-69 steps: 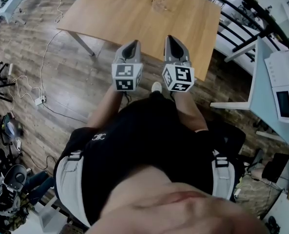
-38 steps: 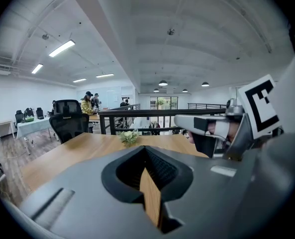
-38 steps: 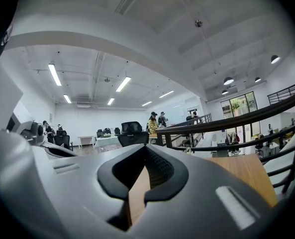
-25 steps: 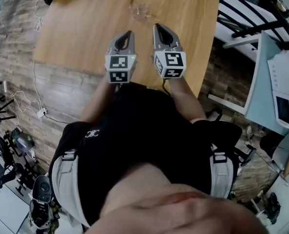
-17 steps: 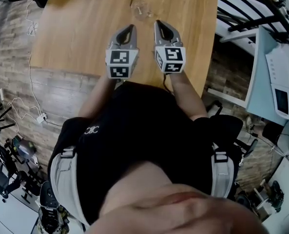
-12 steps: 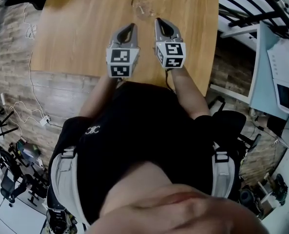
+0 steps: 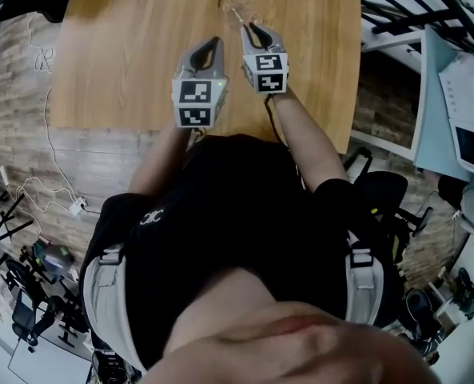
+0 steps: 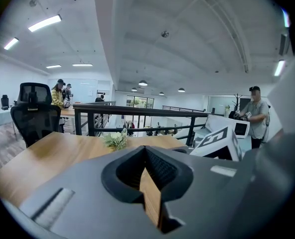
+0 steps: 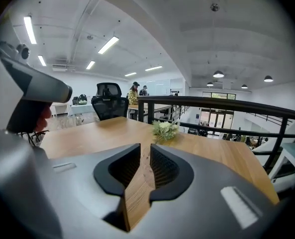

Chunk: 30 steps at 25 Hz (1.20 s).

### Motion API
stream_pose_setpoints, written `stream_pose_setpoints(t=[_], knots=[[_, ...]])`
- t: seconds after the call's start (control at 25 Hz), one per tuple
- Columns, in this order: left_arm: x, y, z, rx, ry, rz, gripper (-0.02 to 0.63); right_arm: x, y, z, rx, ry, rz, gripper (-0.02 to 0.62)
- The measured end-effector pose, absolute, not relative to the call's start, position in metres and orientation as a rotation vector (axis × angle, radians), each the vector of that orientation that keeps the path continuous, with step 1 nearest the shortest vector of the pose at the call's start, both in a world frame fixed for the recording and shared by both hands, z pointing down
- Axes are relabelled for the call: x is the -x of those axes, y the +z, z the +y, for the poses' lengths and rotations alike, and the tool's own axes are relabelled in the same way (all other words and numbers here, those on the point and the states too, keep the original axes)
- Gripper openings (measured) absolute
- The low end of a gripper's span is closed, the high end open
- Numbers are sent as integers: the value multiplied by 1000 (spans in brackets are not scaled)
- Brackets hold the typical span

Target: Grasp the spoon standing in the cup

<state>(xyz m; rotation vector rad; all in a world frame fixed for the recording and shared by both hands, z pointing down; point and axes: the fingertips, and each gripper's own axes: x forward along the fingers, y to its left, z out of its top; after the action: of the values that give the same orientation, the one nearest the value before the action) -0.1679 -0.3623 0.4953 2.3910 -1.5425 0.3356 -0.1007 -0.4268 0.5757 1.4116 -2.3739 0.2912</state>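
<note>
A clear glass cup (image 7: 242, 14) stands far out on the wooden table (image 7: 133, 46), and a thin pale spoon (image 7: 235, 10) leans in it. In the head view my right gripper (image 7: 251, 29) reaches forward, its tip just short of the cup. Its jaws stand almost together with only a thin slit between them, and nothing is in them. My left gripper (image 7: 213, 43) hangs further back and to the left, shut and empty. Neither gripper view shows the cup or the spoon. The left gripper view catches the right gripper's marker cube (image 8: 219, 141).
A small green plant (image 9: 165, 129) sits on the table beyond the cup. A black railing (image 9: 222, 103) runs past the table's far side. A black office chair (image 8: 35, 118) stands at the left end. White desks with equipment (image 7: 460, 94) lie to the right.
My right gripper has moved forward over the table to the cup. The left gripper has kept its place. The head view has shifted so the table sits closer.
</note>
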Motion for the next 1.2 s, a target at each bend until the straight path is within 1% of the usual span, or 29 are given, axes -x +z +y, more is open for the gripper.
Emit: stream_pose_setpoints(t=[0.28, 0.64, 0.96, 1.2], knots=[[185, 501, -369, -2385, 322, -1528, 12, 111, 616, -442, -1417, 360, -2243, 84], [199, 513, -372, -2351, 341, -1521, 12, 108, 641, -462, -1485, 421, -2148, 84], [196, 521, -377, -2343, 347, -1497, 12, 103, 659, -469, -1488, 494, -2105, 84], [201, 523, -379, -2336, 352, -1488, 12, 105, 660, -473, -1494, 468, -2088, 60]])
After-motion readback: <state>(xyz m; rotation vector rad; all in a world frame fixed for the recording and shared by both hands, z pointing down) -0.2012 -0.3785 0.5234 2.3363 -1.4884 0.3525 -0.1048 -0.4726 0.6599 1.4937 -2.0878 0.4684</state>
